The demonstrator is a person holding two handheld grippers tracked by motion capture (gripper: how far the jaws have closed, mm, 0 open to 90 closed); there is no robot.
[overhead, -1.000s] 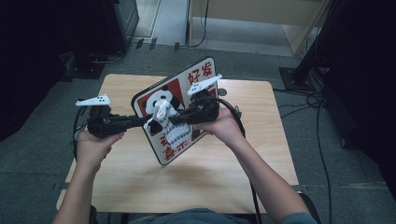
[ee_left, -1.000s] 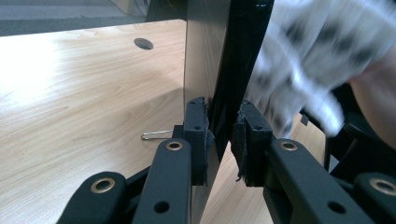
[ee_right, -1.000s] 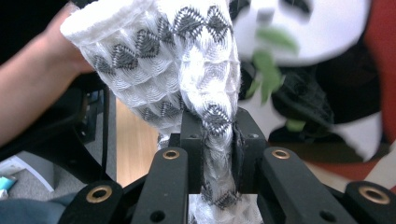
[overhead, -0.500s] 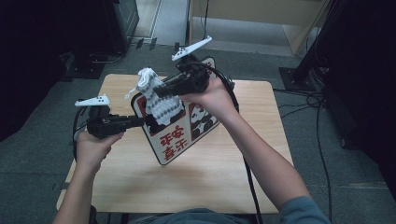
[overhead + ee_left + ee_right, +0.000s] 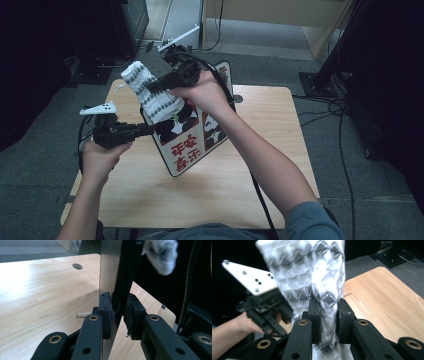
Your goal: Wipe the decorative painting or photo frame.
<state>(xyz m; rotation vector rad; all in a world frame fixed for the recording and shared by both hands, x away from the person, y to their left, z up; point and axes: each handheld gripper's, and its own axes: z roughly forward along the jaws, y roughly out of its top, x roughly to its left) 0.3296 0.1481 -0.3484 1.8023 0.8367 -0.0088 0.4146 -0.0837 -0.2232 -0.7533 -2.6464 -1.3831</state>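
The white knitted sock [image 5: 150, 92] with grey zigzag bands hangs in the air above the left half of the bench [image 5: 260, 165], clear of the wood and of the bag below it. The right gripper [image 5: 161, 86] has its jaws clamped on the sock; in the right gripper view the knit is bunched between the 2 black pads [image 5: 314, 322] and rises up past them.

Just below and to the right of the sock stands the flat printed bag [image 5: 192, 135], white with red panels, red characters and black-and-white figures. It is tilted up from the bench, its lower edge near the wood. The left gripper [image 5: 150, 128] is closed on the bag's left edge — the left gripper view looks along the bag's thin wall pinched between the pads [image 5: 106, 312], with the fluffy sock [image 5: 161, 255] at the top right.

A small metal clip [image 5: 83, 314] lies on the bench beyond the left jaws, and a round cable hole [image 5: 237, 99] sits at the far side.

As a judgement: the sock looks freshly out of the bag, or about to go in — the pictures do not say which. Either way the bag is steadied and the sock is securely gripped; what is left is to carry the sock to its place and let go of both.
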